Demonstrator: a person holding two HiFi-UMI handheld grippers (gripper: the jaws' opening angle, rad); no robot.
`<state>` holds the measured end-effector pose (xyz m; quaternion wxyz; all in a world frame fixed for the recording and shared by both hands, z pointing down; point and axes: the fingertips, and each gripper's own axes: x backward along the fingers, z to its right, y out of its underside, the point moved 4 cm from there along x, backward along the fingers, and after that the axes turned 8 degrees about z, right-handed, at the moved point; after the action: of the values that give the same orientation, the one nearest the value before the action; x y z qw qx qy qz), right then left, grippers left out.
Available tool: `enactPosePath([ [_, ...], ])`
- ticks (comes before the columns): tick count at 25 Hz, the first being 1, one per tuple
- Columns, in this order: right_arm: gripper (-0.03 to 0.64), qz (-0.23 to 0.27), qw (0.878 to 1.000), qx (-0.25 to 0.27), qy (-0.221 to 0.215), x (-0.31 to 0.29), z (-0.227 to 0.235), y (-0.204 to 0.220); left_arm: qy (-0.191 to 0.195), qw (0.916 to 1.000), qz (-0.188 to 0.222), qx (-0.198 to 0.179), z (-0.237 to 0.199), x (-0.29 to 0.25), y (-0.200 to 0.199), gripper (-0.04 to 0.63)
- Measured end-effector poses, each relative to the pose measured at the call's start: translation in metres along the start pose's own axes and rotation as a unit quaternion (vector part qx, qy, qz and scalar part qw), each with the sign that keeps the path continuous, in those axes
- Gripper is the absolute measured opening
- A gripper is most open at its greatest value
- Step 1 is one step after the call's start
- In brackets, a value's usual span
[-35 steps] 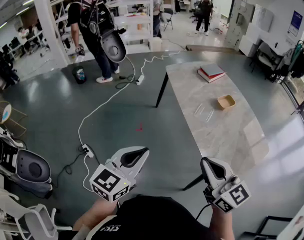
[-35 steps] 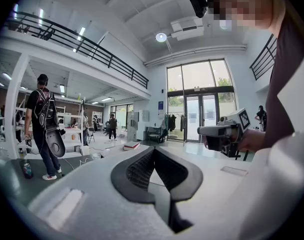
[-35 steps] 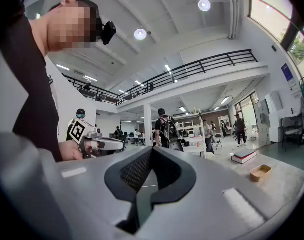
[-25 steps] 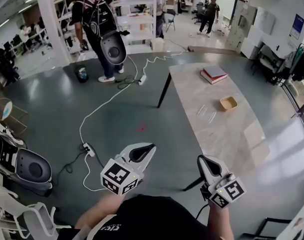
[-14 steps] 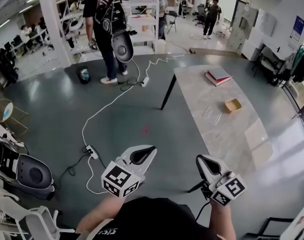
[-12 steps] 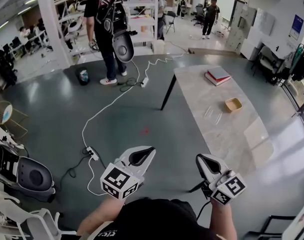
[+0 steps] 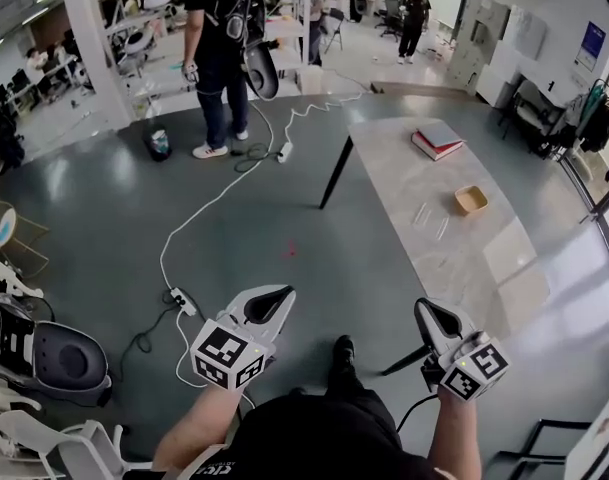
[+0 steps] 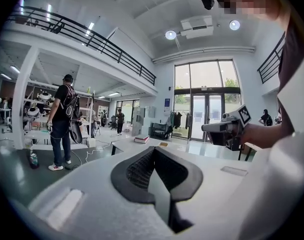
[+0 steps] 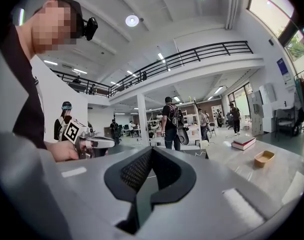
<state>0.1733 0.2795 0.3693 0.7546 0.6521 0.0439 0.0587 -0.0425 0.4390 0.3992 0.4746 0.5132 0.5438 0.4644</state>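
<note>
Left hand-held gripper (image 7: 274, 303): jaws closed together, nothing between them. Right hand-held gripper (image 7: 431, 318): the same, empty. Both hang in the air over the floor (image 7: 284, 208), short of the tabletop (image 7: 454, 268). Since a second ago the right one has drifted outward and a shoe (image 7: 342, 349) has come into view, so the person is stepping forward. The tray (image 7: 471, 199) and books (image 7: 436, 139) lie far along the tabletop, well apart from both.
</note>
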Motion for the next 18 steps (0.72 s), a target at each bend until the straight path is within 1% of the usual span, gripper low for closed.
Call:
enactPosePath([
  [4,0.002,0.002,1.000,-0.003,-0.001,-0.020,0.017,0.002,0.007,1.0000,-0.002,-0.002,-0.012,-0.018,0.000,0.002],
  [9,0.002,-0.005,1.000,-0.010,-0.009,-0.046,0.048,0.005,0.011,0.9999,-0.006,-0.003,-0.030,-0.055,-0.003,0.002],
  [14,0.002,-0.011,1.000,-0.010,-0.013,-0.074,0.096,0.003,0.012,0.9998,-0.014,-0.001,-0.051,-0.107,-0.005,0.002],
  [18,0.002,-0.008,1.000,-0.014,-0.011,-0.092,0.141,-0.005,0.019,0.9997,-0.017,-0.003,-0.062,-0.156,-0.014,0.002],
])
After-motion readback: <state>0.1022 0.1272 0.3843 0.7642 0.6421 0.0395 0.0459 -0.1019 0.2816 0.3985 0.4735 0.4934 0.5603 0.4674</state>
